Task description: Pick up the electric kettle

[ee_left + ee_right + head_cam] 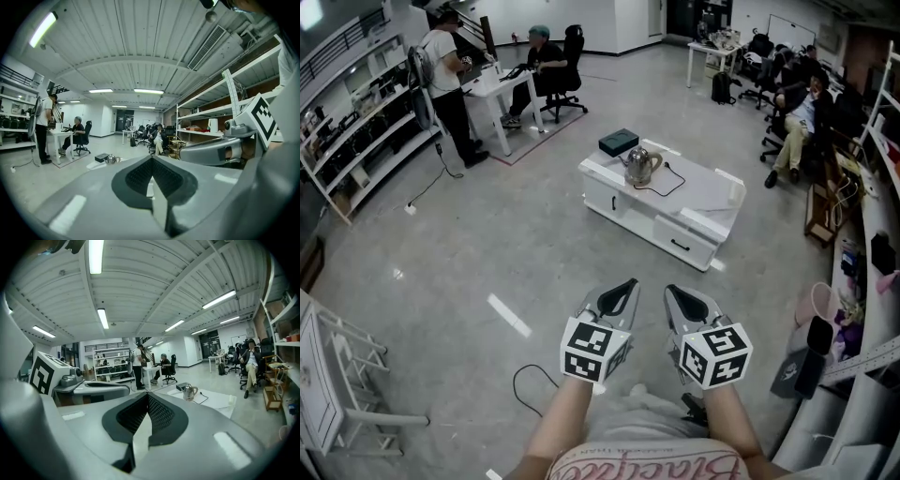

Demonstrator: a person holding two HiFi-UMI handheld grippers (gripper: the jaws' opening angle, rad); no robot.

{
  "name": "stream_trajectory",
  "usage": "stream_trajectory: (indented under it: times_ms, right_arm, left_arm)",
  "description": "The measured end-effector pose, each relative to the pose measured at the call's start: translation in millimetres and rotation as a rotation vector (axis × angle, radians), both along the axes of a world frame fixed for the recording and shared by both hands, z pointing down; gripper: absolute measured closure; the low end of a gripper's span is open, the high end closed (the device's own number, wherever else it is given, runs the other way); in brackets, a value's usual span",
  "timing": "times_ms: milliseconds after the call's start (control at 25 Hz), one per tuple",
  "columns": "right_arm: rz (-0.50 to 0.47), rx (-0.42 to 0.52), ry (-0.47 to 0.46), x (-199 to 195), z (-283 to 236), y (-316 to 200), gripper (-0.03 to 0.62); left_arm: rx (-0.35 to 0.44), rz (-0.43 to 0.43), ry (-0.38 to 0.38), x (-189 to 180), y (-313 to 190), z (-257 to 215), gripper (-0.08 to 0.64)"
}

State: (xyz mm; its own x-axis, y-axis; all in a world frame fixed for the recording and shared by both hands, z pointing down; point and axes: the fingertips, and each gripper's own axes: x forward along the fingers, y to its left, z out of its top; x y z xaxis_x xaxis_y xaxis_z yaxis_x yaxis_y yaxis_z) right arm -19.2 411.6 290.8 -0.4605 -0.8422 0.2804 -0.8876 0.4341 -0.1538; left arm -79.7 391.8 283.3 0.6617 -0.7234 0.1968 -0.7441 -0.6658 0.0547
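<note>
wide open workshop here, with a pale grey polished floor [487, 244] running right across the head view. on the far left there's white metal shelving [356, 122] along the wall. a standing person in a white top [442, 66] is beside a white desk [499, 89], and a seated person in a dark top [542, 58] is on a black office chair [570, 75].

into the centre now: a low white cabinet [703, 192] stands out on the floor with a dark flat box [619, 142] at its far corner. just beside that box is the shiny steel electric kettle [640, 166], upright on the cabinet top. its black cord [672, 186] loops across the top to the right. further right, a person sitting on a chair [795, 120] is by the right-hand wall.

down at the bottom edge, two hand-held grippers are side by side. the left gripper [625, 291] has its jaws pressed together with nothing between them. in the left gripper view the kettle [110, 160] sits small and far beyond, left of the tips. the right gripper [675, 298], just to its right, is likewise closed on nothing. in the right gripper view the kettle [188, 392] stands beyond and to the right of the tips. both grippers point toward the cabinet and are well apart from the kettle.
</note>
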Motion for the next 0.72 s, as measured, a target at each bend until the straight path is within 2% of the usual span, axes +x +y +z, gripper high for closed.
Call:
stream_trajectory:
  times_ms: [120, 240, 520, 720]
  right_arm:
    - [-0.001, -0.001, 0.004, 11, 4, -13, 0.562]
    - [-0.002, 0.001, 0.003, 20, 7, -24, 0.53]
    - [-0.022, -0.007, -0.005, 32, 14, -56, 0.476]
    - [-0.015, -0.013, -0.008, 41, 16, -89, 0.474]
  left_arm:
    - [-0.002, -0.026, 0.001, 6, -13, 3, 0.552]
    - [-0.009, -0.048, 0.008, 10, -25, 8, 0.529]
    - [-0.023, -0.034, 0.005, 27, -56, 16, 0.489]
    - [-0.023, -0.047, 0.012, 31, -97, 13, 0.488]
